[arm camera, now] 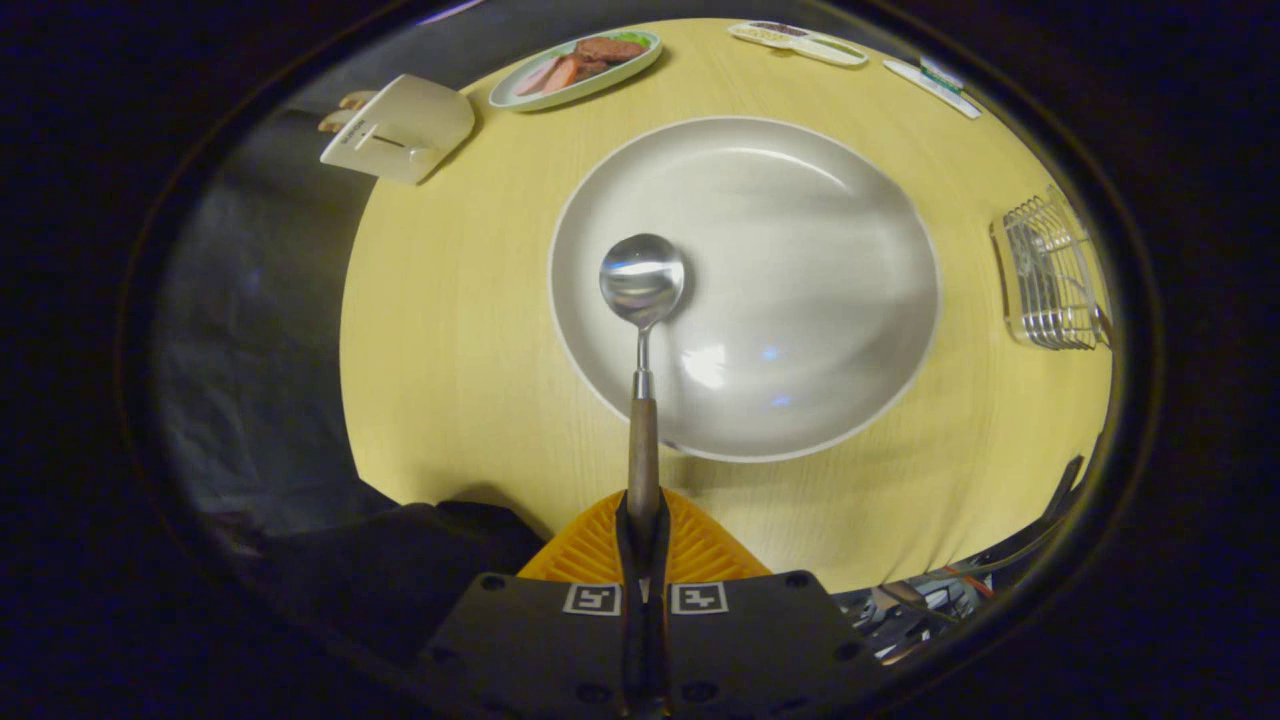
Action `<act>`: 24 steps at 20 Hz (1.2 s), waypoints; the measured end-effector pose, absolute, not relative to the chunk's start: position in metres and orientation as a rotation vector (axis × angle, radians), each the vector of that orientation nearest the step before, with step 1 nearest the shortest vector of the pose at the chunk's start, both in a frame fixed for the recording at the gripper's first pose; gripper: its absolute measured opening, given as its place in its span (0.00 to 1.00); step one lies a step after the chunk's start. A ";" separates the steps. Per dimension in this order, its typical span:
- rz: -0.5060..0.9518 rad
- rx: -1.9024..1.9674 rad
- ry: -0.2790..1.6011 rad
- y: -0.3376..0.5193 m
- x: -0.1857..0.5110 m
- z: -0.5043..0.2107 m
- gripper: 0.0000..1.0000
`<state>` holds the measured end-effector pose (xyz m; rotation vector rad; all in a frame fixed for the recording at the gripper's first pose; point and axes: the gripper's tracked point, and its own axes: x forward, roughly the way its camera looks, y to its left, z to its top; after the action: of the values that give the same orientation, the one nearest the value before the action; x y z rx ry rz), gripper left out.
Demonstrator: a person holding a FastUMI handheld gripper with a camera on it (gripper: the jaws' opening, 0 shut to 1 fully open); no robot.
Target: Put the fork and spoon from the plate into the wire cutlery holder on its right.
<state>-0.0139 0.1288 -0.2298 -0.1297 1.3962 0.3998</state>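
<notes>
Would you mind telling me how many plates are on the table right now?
2. The large white plate lies just beyond the gripper, which is shut on the spoon above it. A small plate of sliced meat sits at the table's far edge.

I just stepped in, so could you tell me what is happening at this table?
A person's handheld gripper has its jaws shut on the wooden handle of the spoon, holding it out over the white plate. The wire cutlery holder stands to the plate's right on the yellow table. The plate holds no fork now.
</notes>
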 end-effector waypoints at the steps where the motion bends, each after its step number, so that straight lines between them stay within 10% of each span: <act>1: 0.402 -0.115 1.393 0.129 -0.016 -0.223 0.04; 24: 0.061 -0.017 1.295 -0.053 0.046 -0.096 0.04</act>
<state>0.0464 -0.0533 -0.0959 -0.0170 1.2950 0.0608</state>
